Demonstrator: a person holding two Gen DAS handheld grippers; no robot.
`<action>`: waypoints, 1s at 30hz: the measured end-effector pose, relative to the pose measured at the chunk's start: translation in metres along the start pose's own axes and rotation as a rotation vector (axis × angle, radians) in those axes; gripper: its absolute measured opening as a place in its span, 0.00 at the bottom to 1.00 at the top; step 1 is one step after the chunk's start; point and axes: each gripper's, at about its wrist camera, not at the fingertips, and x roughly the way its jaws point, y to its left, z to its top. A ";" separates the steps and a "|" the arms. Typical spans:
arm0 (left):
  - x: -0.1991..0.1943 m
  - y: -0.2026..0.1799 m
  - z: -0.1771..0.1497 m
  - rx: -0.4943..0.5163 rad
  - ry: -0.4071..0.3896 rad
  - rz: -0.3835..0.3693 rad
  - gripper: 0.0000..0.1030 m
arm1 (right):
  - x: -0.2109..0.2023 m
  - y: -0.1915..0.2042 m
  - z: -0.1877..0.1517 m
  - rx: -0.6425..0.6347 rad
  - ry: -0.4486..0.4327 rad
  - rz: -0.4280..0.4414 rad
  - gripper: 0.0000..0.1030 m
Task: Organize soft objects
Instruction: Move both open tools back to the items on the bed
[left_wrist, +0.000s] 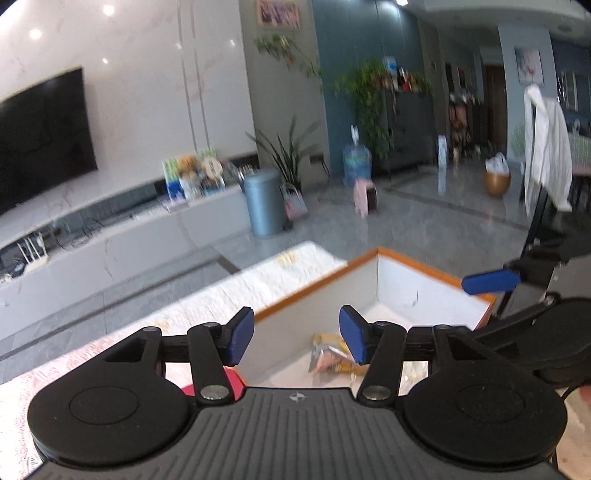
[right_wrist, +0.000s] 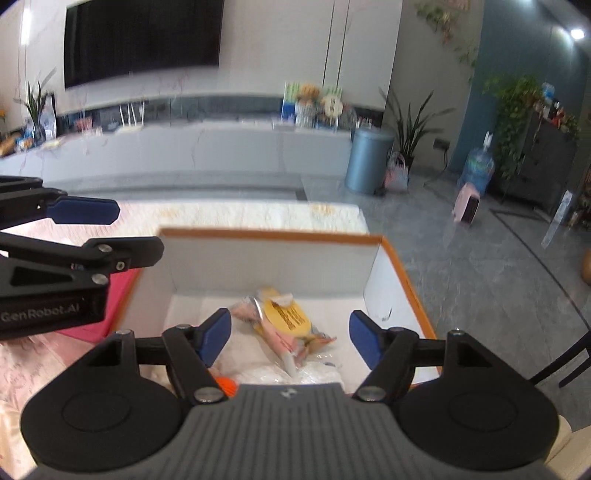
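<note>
Living room, blurred: dark TV (right_wrist: 142, 38) on a marbled wall, long pale TV bench below it, blue-grey bin (right_wrist: 369, 160), leafy plants, glossy grey floor. Nearer, a counter (right_wrist: 258, 214) under a pale patterned cloth, with something flat and red (right_wrist: 118, 295) lying just left of the box.

At the left of the right wrist view, left gripper (left_wrist: 295, 334) hung over the box's left edge, jaws spread wide, nothing between them. In the middle, an open box (right_wrist: 266, 258): stiff white card walls, orange rim, square corners. Inside on the floor, a crinkly clear snack pack (right_wrist: 284, 325) with a yellow round label and pinkish contents, resting on white filmy plastic bags (right_wrist: 314, 373); a small orange thing (right_wrist: 227, 384) just beside the near left corner, mostly hidden. Right gripper (right_wrist: 290, 338) poised above the pack, jaws likewise wide apart and empty, blue pads on either side of it, not touching.

Judged light, soft and slippery: film likely to slide and crumple under the pads, contents possibly crushable. Best taken across the narrow middle or by a sealed end seam, with a gentle squeeze. White bags looked limp and thin, likely to bunch and cling, so pinched at a gathered fold rather than a flat face.
</note>
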 end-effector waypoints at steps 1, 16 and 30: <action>-0.009 0.001 0.001 -0.009 -0.023 0.006 0.61 | -0.008 0.005 -0.002 0.007 -0.025 0.000 0.68; -0.105 0.037 -0.059 -0.208 -0.182 0.221 0.65 | -0.084 0.079 -0.068 0.198 -0.240 0.097 0.82; -0.132 0.106 -0.136 -0.436 0.000 0.348 0.65 | -0.074 0.158 -0.106 0.141 -0.108 0.243 0.83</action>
